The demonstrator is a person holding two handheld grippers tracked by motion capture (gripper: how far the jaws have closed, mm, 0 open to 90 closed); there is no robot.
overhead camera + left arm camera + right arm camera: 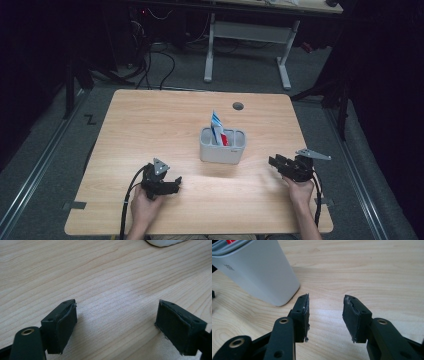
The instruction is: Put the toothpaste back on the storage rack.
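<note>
Dim workshop floor surrounds a pale wooden table (150, 130), with cables trailing on the carpet behind it and the white legs of another desk (247, 42) farther back. Near the middle of the table stands a light grey holder (222, 147), upright, split into compartments. A white tube with blue stripes (216, 122) leans out of its left compartment, and something red (224, 139) sits just beside the tube inside the holder; what the red thing is cannot be told. A small round hole (238, 106) shows in the tabletop beyond the holder.

At the near edge, the person's left hand (145, 207) holds the left gripper (116, 322) low over bare wood, its jaws spread wide with nothing between them; a corner of the holder shows at the top of the left gripper view. The right hand (300, 192) holds the right gripper (325, 315) to the right of the holder, jaws parted and empty, aimed at the table just beside the holder's rounded corner. In the right gripper view the holder's wall stands close to the left jaw without touching it
</note>
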